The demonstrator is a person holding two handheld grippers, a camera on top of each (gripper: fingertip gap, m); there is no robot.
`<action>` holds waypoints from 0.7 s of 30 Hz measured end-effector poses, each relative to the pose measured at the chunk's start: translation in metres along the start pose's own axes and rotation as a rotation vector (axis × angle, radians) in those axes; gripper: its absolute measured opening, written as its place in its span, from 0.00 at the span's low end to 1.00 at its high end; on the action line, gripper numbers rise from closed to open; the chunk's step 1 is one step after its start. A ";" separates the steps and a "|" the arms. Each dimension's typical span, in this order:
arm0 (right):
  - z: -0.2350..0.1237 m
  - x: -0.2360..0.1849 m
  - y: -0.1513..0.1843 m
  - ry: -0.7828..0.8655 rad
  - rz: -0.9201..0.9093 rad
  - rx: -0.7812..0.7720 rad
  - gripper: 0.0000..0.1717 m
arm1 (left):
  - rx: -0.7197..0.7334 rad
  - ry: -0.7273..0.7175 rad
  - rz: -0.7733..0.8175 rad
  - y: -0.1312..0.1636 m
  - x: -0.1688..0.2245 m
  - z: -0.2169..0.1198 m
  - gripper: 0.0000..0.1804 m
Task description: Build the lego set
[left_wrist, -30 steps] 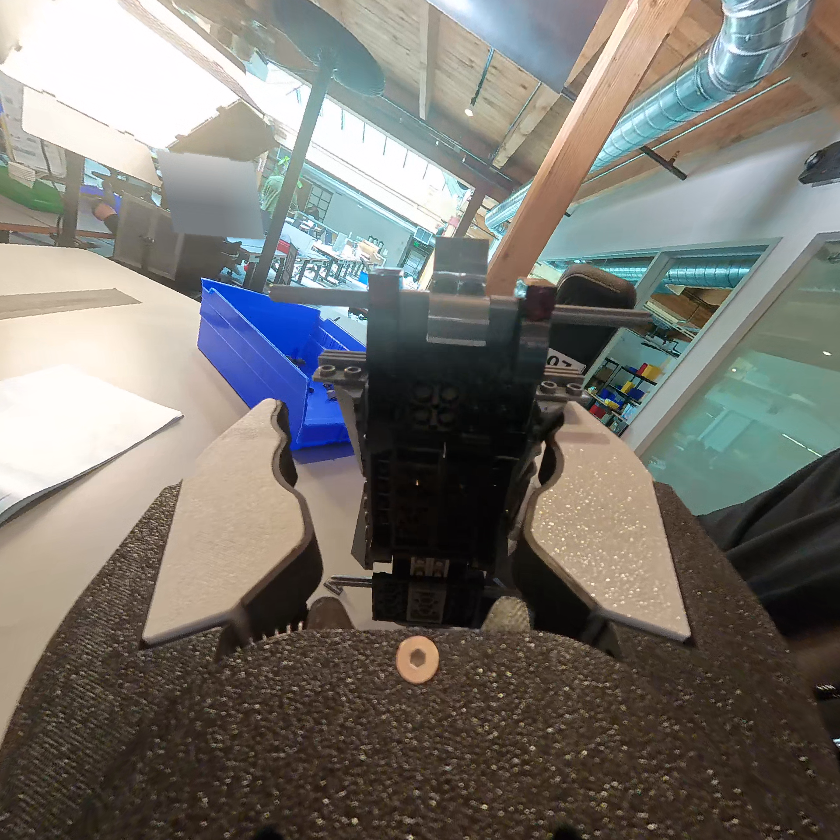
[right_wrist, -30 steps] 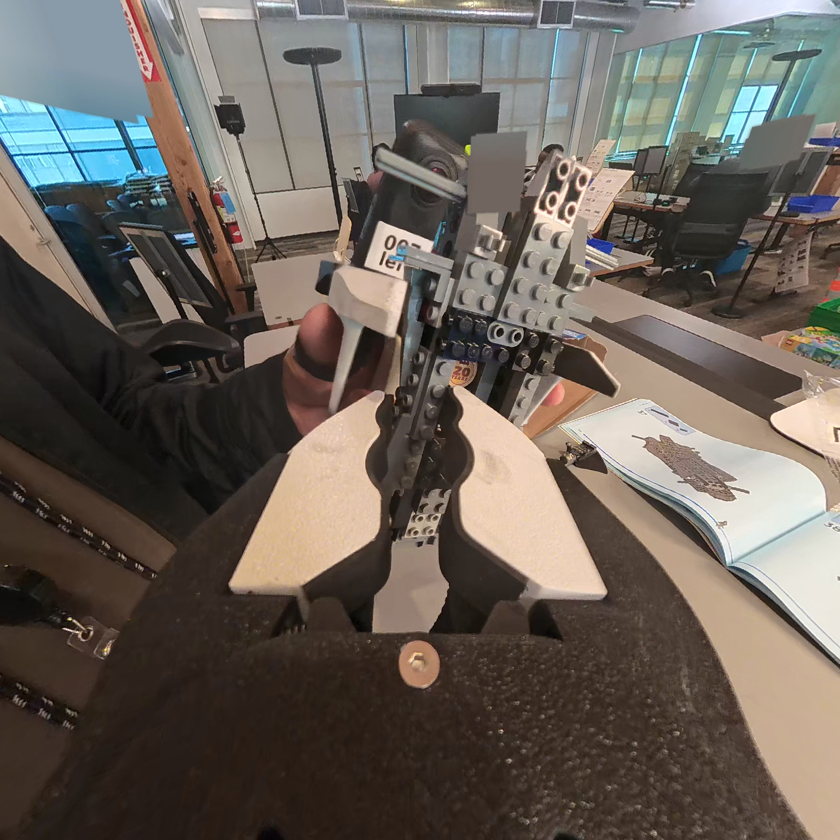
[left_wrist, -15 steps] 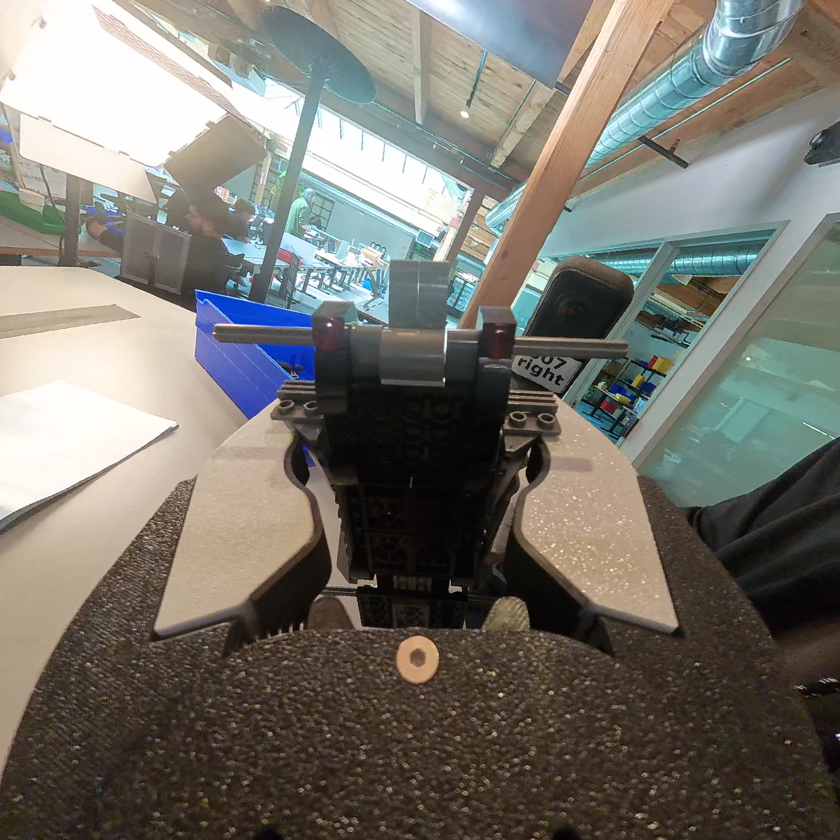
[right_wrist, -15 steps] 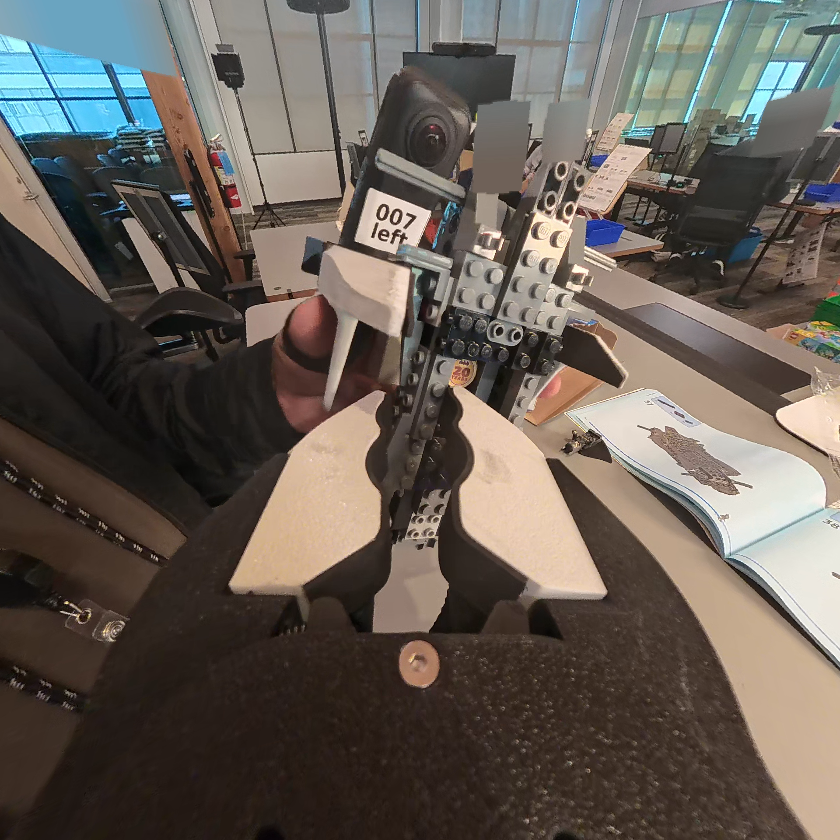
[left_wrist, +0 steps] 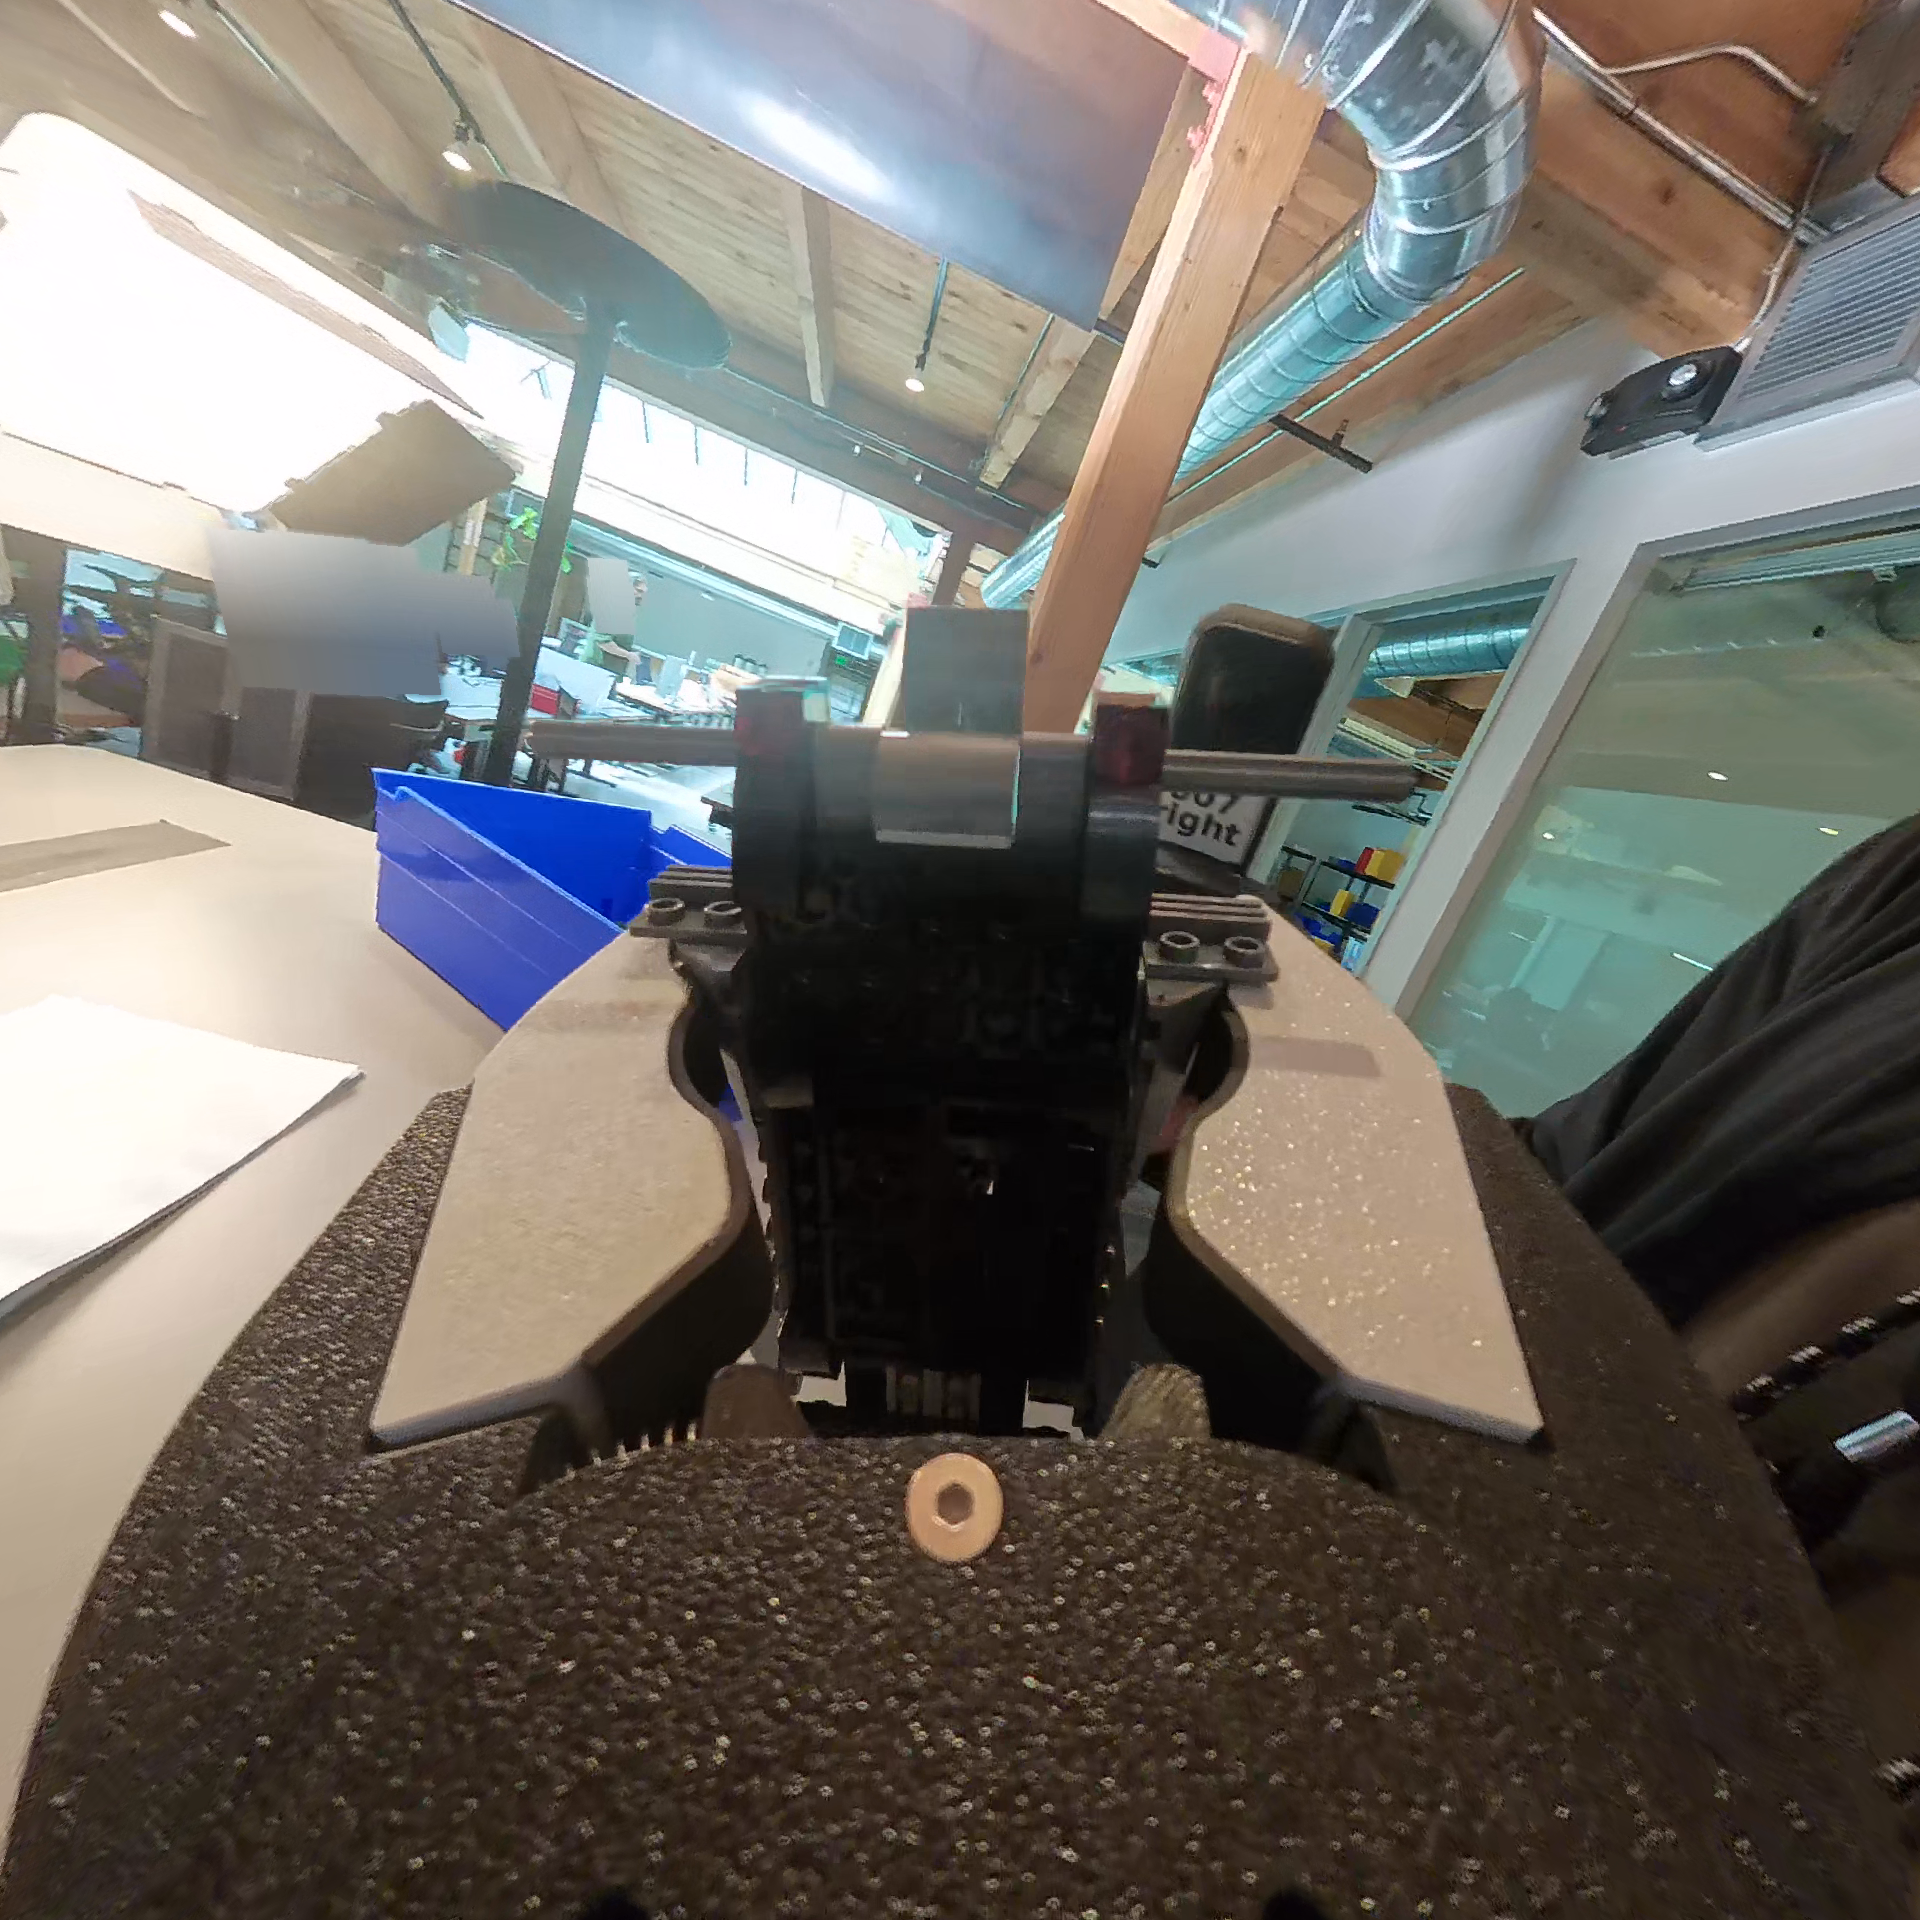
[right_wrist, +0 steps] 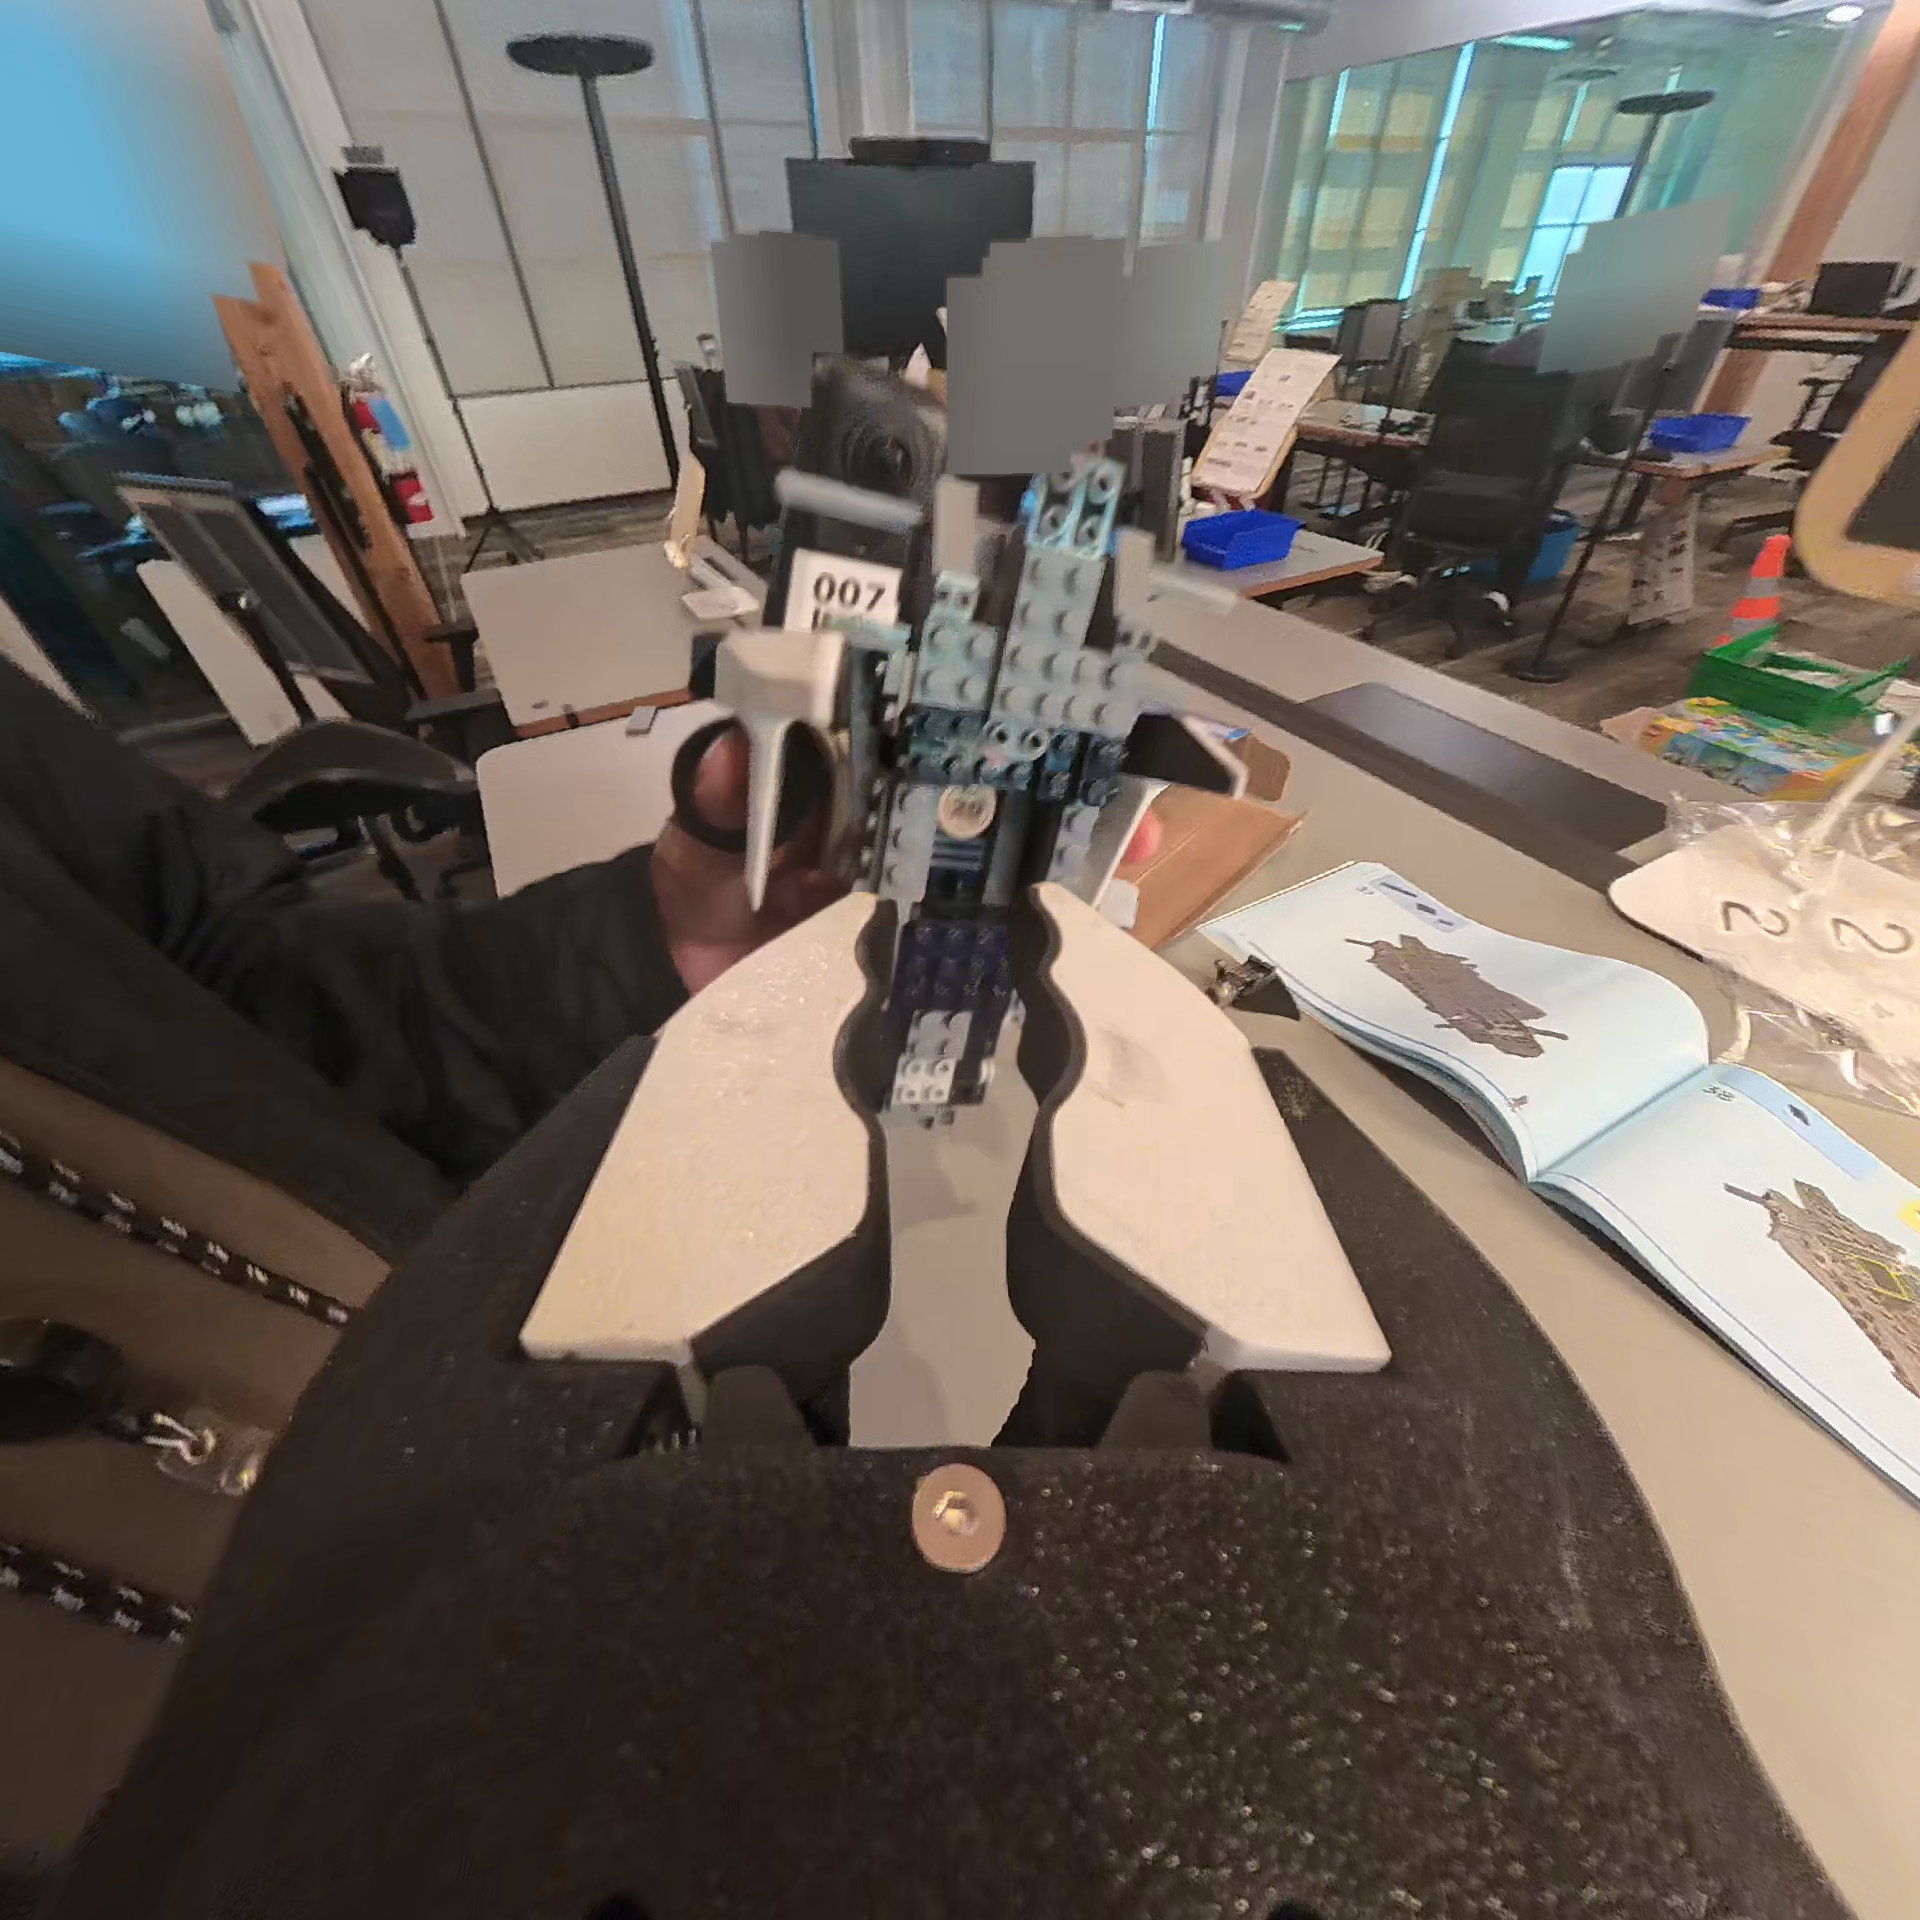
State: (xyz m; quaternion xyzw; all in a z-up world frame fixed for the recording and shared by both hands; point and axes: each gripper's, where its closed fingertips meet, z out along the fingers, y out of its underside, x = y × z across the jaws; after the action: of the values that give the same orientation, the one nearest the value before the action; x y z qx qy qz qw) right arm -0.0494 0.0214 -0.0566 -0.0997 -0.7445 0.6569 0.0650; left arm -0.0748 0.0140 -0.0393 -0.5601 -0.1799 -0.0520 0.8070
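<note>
A grey, black and dark blue brick model (right_wrist: 997, 675) is held up in the air between both grippers. My right gripper (right_wrist: 951, 914) is shut on its narrow lower end, which sits between the two pads. My left gripper (left_wrist: 956, 966) comes from the opposite side. The model's black underside (left_wrist: 935, 1039) fills the space between its fingers, and its fingertips lie against the model's grey side plates. In the right wrist view the left gripper's fingers (right_wrist: 779, 670) flank the model's wide part, with a person's hand (right_wrist: 717, 904) behind them.
A blue bin (left_wrist: 488, 883) and white paper (left_wrist: 125, 1122) lie on the grey table (left_wrist: 208, 914) to the left. An open instruction booklet (right_wrist: 1507, 1018), plastic bags (right_wrist: 1787, 914) and a cardboard box (right_wrist: 1205, 852) lie to the right.
My left gripper's jaws have narrowed onto the model's sides. In the right wrist view the model has turned face-on and now sits farther out toward my right fingertips.
</note>
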 end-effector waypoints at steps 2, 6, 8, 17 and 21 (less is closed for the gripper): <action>-0.002 0.006 -0.012 0.022 0.044 0.040 0.12 | 0.007 0.057 0.004 0.001 0.006 0.000 0.50; 0.004 0.007 -0.036 0.030 0.118 0.096 0.08 | 0.016 0.153 0.006 0.004 0.019 0.000 0.50; 0.008 0.003 -0.042 0.031 0.114 0.093 0.02 | 0.005 0.181 0.021 0.006 0.026 0.001 0.50; 0.015 -0.010 -0.043 -0.017 0.139 0.070 0.00 | -0.066 0.205 0.054 0.015 0.036 0.006 0.50; 0.015 -0.007 -0.035 0.006 0.132 0.039 0.00 | -0.107 0.197 0.071 0.018 0.039 0.010 0.50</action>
State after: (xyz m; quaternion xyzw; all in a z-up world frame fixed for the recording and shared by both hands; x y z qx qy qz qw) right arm -0.0479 0.0009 -0.0234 -0.1492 -0.7233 0.6737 0.0254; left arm -0.0358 0.0340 -0.0385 -0.6007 -0.0768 -0.0875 0.7910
